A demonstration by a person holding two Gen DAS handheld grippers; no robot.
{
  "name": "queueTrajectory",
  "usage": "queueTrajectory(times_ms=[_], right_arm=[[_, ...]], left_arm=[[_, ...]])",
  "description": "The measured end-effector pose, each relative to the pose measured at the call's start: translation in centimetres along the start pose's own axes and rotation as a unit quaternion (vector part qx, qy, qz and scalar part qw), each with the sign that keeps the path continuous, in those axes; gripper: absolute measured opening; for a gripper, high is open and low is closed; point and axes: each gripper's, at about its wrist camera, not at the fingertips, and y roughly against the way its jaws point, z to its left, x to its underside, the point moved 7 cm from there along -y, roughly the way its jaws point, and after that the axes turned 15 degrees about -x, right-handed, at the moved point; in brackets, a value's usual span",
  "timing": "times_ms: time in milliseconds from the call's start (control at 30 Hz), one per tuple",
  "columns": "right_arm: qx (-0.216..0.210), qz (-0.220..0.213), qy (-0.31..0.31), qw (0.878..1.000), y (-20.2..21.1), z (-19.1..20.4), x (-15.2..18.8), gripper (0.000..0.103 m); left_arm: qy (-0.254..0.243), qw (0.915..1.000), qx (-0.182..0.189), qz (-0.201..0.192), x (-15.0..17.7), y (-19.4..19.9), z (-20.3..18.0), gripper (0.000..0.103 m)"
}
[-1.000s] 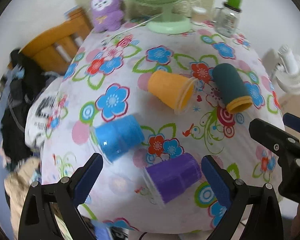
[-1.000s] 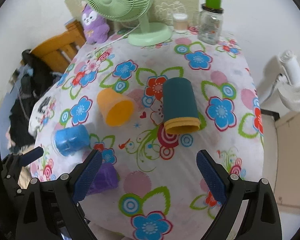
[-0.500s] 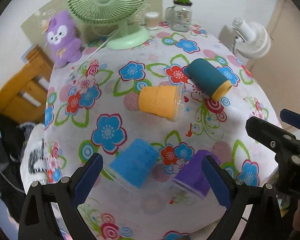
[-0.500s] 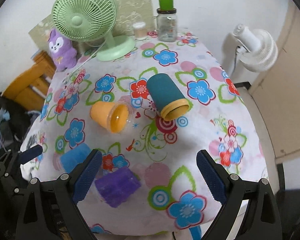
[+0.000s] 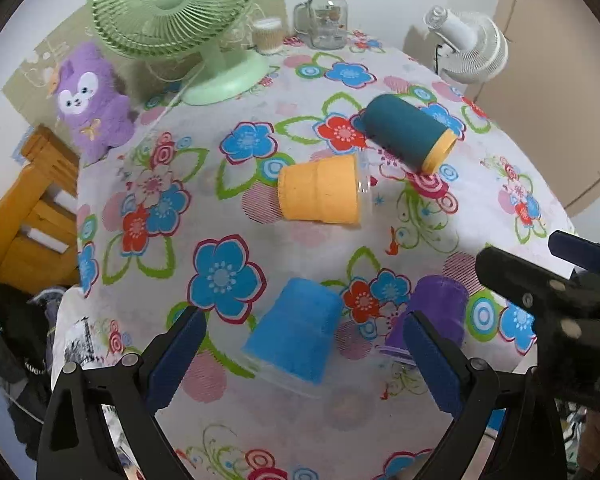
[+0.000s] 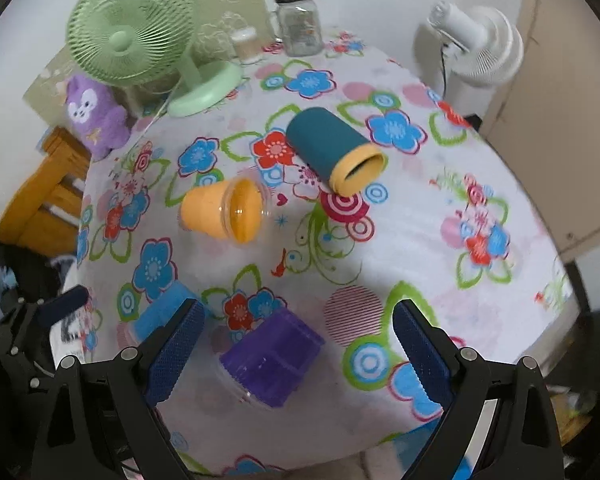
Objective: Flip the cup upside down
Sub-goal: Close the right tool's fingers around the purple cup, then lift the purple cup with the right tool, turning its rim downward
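Several cups lie on their sides on the flowered tablecloth [image 5: 228,216]. A blue cup [image 5: 296,338] lies nearest my left gripper [image 5: 304,354], which is open and empty above the table's near edge. A purple cup [image 5: 436,320] lies beside it and shows in the right wrist view [image 6: 272,360], in front of my open, empty right gripper [image 6: 296,344]. An orange cup [image 5: 320,194] [image 6: 220,214] lies mid-table. A teal cup with a yellow rim [image 5: 408,136] [image 6: 334,150] lies further back. The blue cup [image 6: 160,314] is partly hidden behind the right gripper's left finger.
A green desk fan [image 5: 180,20], a purple plush toy [image 5: 92,100], a glass jar with a green lid [image 5: 326,16] and a small jar [image 5: 266,34] stand at the table's back. A white fan [image 5: 468,48] stands off the right side. A wooden chair [image 5: 28,208] is left.
Both grippers have swung round and risen, so the table shows from higher and more to the right. The cups have not moved on the cloth. Both grippers stay open.
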Motion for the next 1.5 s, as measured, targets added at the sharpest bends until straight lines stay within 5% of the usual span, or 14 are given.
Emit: queueTrajectory(times_ms=[333,433,633,833,967,1500], right_arm=[[0.019,0.032,-0.108,0.993,-4.4,-1.7,1.9,0.097],[0.056,0.039,-0.155,0.986,-5.1,-3.1,2.6,0.097],[0.041,0.073,-0.240,0.967,-7.2,-4.0,4.3,0.096],[0.026,0.089,-0.263,0.960,-8.7,-3.7,4.3,0.082],[0.019,0.105,-0.275,0.956,-9.8,-3.7,4.6,0.063],[0.022,0.050,-0.156,0.986,-7.7,-1.9,0.4,0.057]], left_arm=[[-0.032,0.9992,0.005,0.022,0.4,-3.3,0.9,0.100],[-0.045,0.9985,0.012,0.028,0.3,-3.9,0.7,0.100],[-0.067,0.9971,0.016,0.032,0.1,-4.9,0.2,0.100],[-0.071,0.9963,0.024,0.043,0.1,-5.8,0.0,0.100],[-0.069,0.9959,0.028,0.052,0.1,-6.4,0.0,0.100],[-0.036,0.9974,0.027,0.057,-0.8,-5.9,0.1,0.100]])
